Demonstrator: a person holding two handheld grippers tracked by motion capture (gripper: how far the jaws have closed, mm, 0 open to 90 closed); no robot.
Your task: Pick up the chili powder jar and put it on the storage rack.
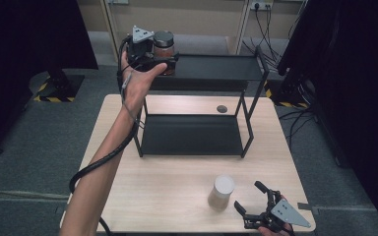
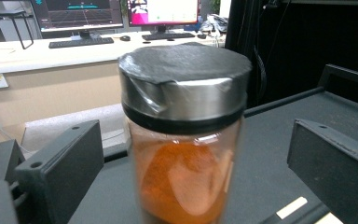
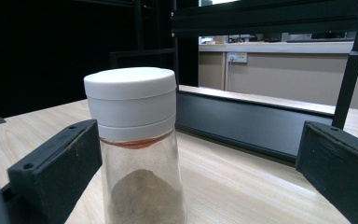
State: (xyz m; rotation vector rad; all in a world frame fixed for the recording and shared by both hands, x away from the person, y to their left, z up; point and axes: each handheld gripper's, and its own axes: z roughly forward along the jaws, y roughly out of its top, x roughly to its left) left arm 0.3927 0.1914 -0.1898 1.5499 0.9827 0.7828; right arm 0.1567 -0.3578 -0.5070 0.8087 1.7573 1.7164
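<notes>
Left tongs [image 1: 163, 63] apart round spice jar [image 1: 164, 49] at top shelf [image 1: 216, 68] edge — right tongs [image 1: 252, 199] apart beside white-lidded jar [image 1: 221, 192]

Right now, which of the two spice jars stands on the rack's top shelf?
The jar with the dark metal lid and orange powder, between the open left gripper. The white-lidded jar stands on the table.

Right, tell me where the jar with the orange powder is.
In the high view the orange-powder jar stands at the left end of the black rack's top shelf, between the open jaws of the left hand-held gripper.
</notes>
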